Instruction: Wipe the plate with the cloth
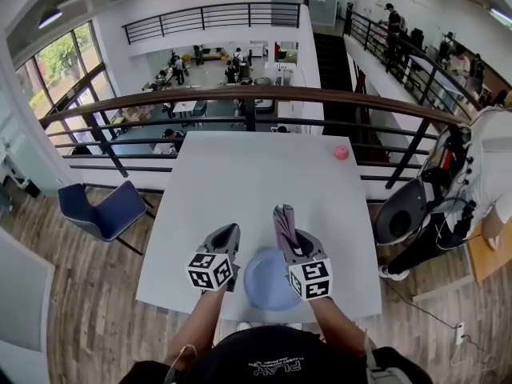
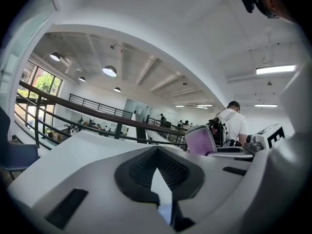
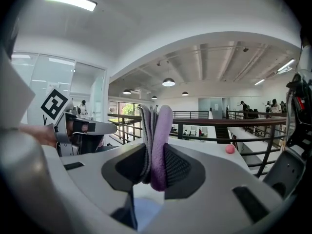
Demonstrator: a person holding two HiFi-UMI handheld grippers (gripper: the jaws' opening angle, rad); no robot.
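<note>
One plate (image 1: 268,285), one cloth (image 1: 283,221), one ball (image 1: 342,152).
Right gripper (image 1: 290,238) pinches the cloth above the plate; left gripper (image 1: 227,234) is closed, empty.

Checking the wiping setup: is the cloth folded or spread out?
Folded: the cloth stands upright in several stacked layers, clamped in the right gripper.

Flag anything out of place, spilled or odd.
Nothing spilled or damaged. One stray: a pink ball near the far right edge of the table, far from the plate. The cloth stands folded in the right tool.
</note>
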